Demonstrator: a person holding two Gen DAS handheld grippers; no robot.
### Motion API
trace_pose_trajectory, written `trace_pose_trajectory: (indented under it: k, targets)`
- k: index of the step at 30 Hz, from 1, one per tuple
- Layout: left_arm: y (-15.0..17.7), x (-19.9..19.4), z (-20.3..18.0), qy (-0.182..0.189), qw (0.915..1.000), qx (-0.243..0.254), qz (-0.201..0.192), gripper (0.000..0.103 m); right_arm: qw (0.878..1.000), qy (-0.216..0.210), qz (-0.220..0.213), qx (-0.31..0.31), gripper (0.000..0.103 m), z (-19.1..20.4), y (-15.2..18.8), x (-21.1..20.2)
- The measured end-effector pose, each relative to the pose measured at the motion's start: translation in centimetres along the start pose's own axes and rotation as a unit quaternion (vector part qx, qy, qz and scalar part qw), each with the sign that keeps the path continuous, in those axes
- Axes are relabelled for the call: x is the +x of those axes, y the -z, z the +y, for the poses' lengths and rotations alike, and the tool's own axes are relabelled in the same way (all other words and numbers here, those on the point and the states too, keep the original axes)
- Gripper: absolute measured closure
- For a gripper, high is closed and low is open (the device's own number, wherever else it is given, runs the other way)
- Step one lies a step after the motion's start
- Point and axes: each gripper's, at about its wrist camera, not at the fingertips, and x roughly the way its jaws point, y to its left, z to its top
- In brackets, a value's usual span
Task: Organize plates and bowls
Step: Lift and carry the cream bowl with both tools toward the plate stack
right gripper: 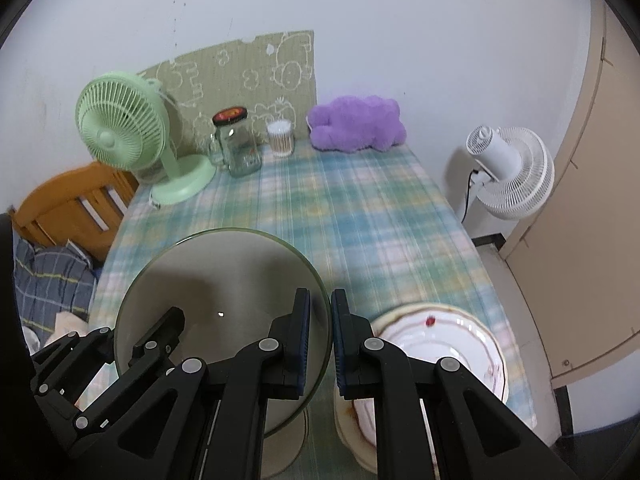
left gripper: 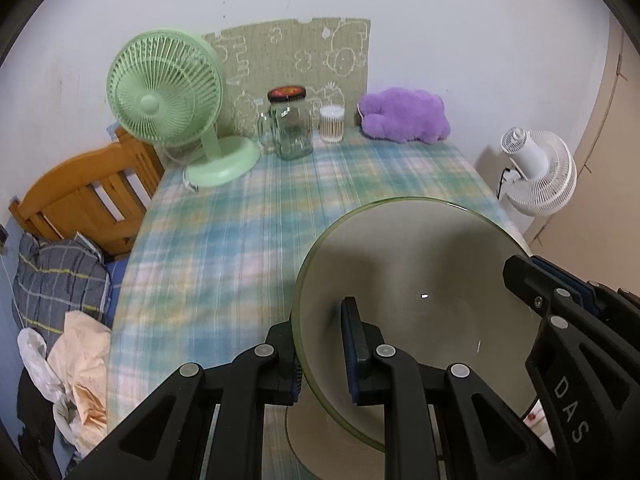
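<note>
Both the left gripper [left gripper: 322,354] and right gripper [right gripper: 320,340] have fingers clamped on the lifted glass bowl's [left gripper: 408,264] rim, plates [right gripper: 448,340] waiting lower right, so sorting looks barely begun.

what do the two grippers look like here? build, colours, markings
Both match: the left gripper and right gripper have black plastic linkage arms with triangular cut-outs and round silver pivot pins. The fingers carry dark blue ribbed pads. White "DAS" lettering marks the right gripper's side. No cables or sleeves visible.
</note>
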Motion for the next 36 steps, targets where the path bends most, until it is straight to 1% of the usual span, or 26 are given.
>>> trace_pose_trajectory:
  k: [4,8,11,19,24,31,36]
  targets:
    - [1.6,0.4,0.1,0.004,0.9999,0.003,0.012,0.089,1.0,0.005,0.016,-0.002,0.089,0.2,1.6,0.3]
    - [2.7,0.6,-0.2,0.0,0.9999,0.01,0.012,0.089,1.0,0.009,0.028,-0.005,0.089,0.2,2.9,0.6]
    - [3.4,0.9,0.0,0.003,0.9998,0.004,0.021,0.089,0.999,0.012,0.038,-0.009,0.089,0.3,3.4,0.9]
    - [5.1,2.0,0.9,-0.009,0.9991,-0.005,0.04,0.089,0.998,0.009,0.061,-0.028,0.089,1.4,4.7,2.0]
    - [5.9,2.7,1.1,-0.014,0.9984,-0.009,0.053,0.089,0.997,0.009,0.075,-0.034,0.089,2.0,5.4,2.9]
    - [6.3,3.6,1.4,-0.024,0.998,-0.006,0.058,0.088,0.995,0.006,0.091,-0.038,0.089,2.3,6.0,4.0]
    - [6.7,4.4,1.4,-0.029,0.9972,0.001,0.069,0.088,0.994,0.003,0.11,-0.028,0.089,2.1,6.5,5.0]
